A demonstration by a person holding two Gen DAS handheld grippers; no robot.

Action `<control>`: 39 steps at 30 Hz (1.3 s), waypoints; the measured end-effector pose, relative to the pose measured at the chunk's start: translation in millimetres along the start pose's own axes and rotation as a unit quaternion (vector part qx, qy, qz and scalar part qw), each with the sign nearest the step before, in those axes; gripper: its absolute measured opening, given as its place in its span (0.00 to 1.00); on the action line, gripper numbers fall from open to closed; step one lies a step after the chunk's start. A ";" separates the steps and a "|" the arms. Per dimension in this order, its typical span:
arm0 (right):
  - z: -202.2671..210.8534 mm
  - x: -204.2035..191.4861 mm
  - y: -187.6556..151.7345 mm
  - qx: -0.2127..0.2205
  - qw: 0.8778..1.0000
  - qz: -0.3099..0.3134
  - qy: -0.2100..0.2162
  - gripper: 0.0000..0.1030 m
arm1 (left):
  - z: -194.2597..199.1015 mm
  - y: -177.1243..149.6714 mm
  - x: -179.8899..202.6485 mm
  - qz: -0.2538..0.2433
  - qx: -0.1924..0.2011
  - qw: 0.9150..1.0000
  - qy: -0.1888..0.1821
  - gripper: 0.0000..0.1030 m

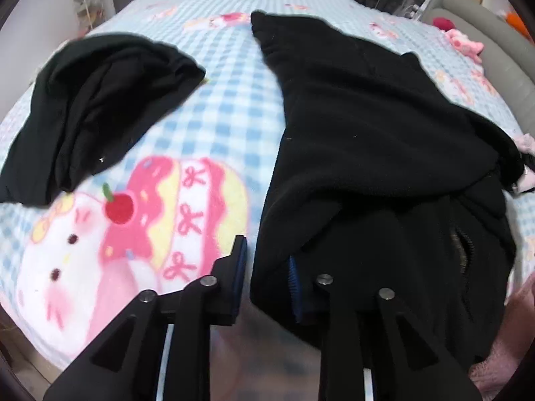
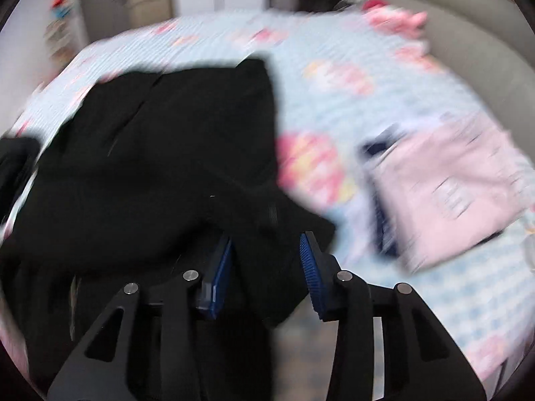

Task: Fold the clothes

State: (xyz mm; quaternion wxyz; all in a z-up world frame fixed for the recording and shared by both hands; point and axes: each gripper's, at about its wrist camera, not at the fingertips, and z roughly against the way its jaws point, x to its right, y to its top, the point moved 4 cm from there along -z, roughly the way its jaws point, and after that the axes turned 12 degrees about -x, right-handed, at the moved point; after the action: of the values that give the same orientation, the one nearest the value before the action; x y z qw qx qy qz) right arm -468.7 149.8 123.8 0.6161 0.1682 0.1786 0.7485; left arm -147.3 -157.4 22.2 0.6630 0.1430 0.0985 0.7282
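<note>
A bed covered with a pale blue checked fleece blanket (image 1: 214, 107) printed with pink and white cartoon cakes carries all the clothes. A large black fleece garment (image 1: 361, 127) lies stretched along the blanket's right half in the left wrist view, running from the far part of the bed down to the near edge, where its bulk bunches up and hangs a little over the side. A dark zip opening shows in the folds near that edge.

The left gripper (image 1: 267, 267) points down at the near edge of this garment. Its jaws are partly spread: the right blue-padded finger is buried under the black fabric, while the left finger stands clear over the blanket. A flap of the fleece sits between them, but whether the pads actually press on it I cannot tell.

The right gripper (image 2: 265, 260) is over the same black garment's other near corner, seen through heavy blur. Its jaws are partly spread too, with a dark fold of cloth between the blue pads (image 2: 309, 267); the right-hand pad shows a gap beside the cloth.

A second, smaller black garment (image 1: 97, 107) lies crumpled toward the blanket's left edge, well apart from the big one. A folded pale pink garment (image 2: 448, 187) rests near the right edge, by the grey padded headboard (image 2: 468, 50).
</note>
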 end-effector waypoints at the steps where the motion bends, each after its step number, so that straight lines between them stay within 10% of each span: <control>1: 6.0 7.7 8.4 0.012 1.000 -0.020 0.005 0.41 | 13.4 2.9 4.0 -0.008 0.024 1.000 -0.007 0.29; 5: 26.1 26.7 17.0 0.036 0.996 -0.057 0.060 0.65 | 52.1 25.6 10.6 -0.009 0.115 0.992 -0.048 0.39; 8: 24.1 23.4 -4.0 -0.001 0.995 -0.039 0.092 0.65 | 47.1 54.3 9.3 0.002 0.128 0.989 -0.067 0.38; 12: 2.2 9.6 -52.0 -0.080 0.991 -0.011 0.110 0.65 | -12.3 74.0 31.8 -0.046 0.038 0.995 -0.080 0.31; 16: -42.4 20.1 -69.1 -0.109 0.988 -0.031 0.102 0.64 | -68.4 60.3 46.9 -0.087 -0.060 0.994 0.001 0.30; 22: -50.1 49.9 -26.0 -0.069 0.984 -0.106 0.126 0.64 | -20.9 112.4 52.5 -0.073 0.004 0.994 -0.085 0.32; 25: -37.4 43.6 -10.3 -0.025 0.986 -0.090 0.141 0.71 | -43.2 145.6 85.0 -0.137 -0.025 0.983 -0.117 0.42; 30: -68.4 36.1 -37.1 -0.100 0.980 -0.096 0.142 0.77 | -114.6 179.3 122.0 -0.219 -0.070 0.973 -0.011 0.42; 35: -44.1 54.3 -80.9 -0.084 0.973 -0.149 0.155 0.79 | -124.5 215.8 78.3 -0.099 -0.035 0.993 0.046 0.23; 39: -56.6 55.9 -90.8 -0.099 0.964 -0.156 0.193 0.82 | -99.9 197.0 62.8 -0.062 0.006 0.998 -0.024 0.26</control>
State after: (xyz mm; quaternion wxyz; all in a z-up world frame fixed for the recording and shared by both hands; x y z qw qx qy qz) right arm -427.5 217.4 32.7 0.6930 -0.0709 0.2431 0.6750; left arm -370.9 -110.4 -1.2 0.7078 0.1584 0.0955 0.6818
